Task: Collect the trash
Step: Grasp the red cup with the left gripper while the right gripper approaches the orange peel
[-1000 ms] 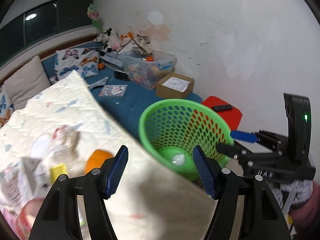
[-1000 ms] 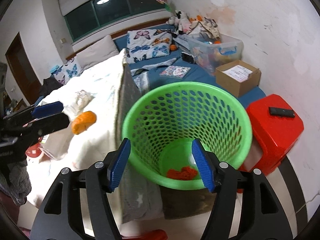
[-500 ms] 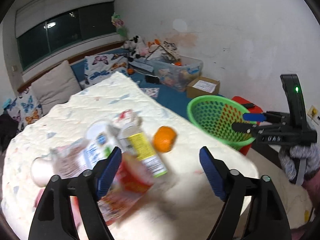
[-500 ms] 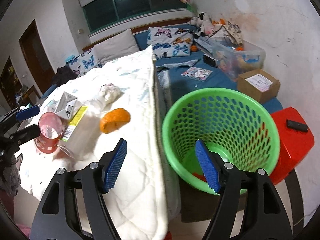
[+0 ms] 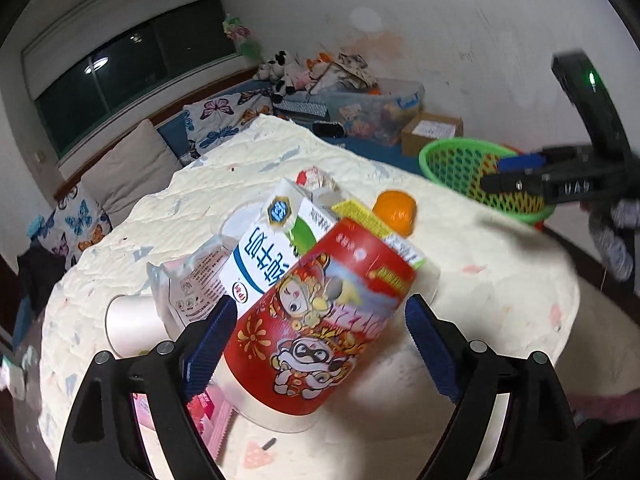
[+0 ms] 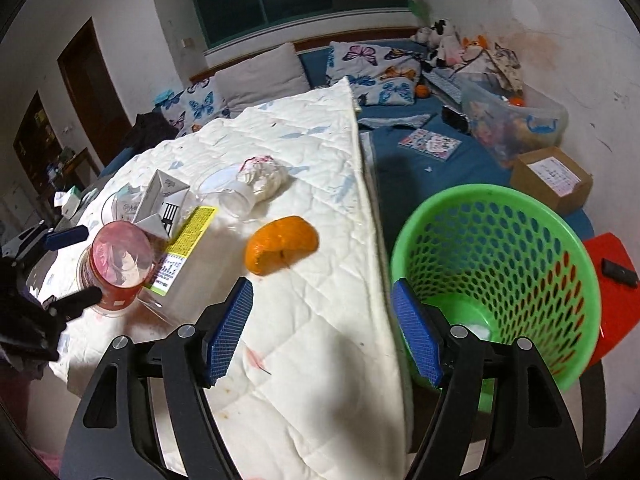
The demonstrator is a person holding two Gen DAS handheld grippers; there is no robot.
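Note:
A red printed cup (image 5: pixel 320 312) stands tilted on the white quilt (image 5: pixel 480 280), between the open fingers of my left gripper (image 5: pixel 316 344), which do not touch it. Behind it lie a white milk carton (image 5: pixel 268 256), a yellow-labelled box (image 5: pixel 368 220), a clear wrapper (image 5: pixel 192 288) and an orange peel (image 5: pixel 394 212). My right gripper (image 6: pixel 324 332) is open and empty over the quilt edge, short of the peel (image 6: pixel 282 244), with the green basket (image 6: pixel 500 216) to its right. The cup also shows in the right wrist view (image 6: pixel 116 268).
A red stool (image 6: pixel 616 304) with a remote stands beyond the basket. A cardboard box (image 6: pixel 552 178), a clear storage bin (image 6: pixel 516 120) and pillows (image 6: pixel 260 76) lie on the blue bed. A plastic bag wad (image 6: pixel 262 174) lies on the quilt.
My left gripper swung away from the basket to the trash pile and closed in around the red cup. My right gripper drew back left from the basket over the quilt edge.

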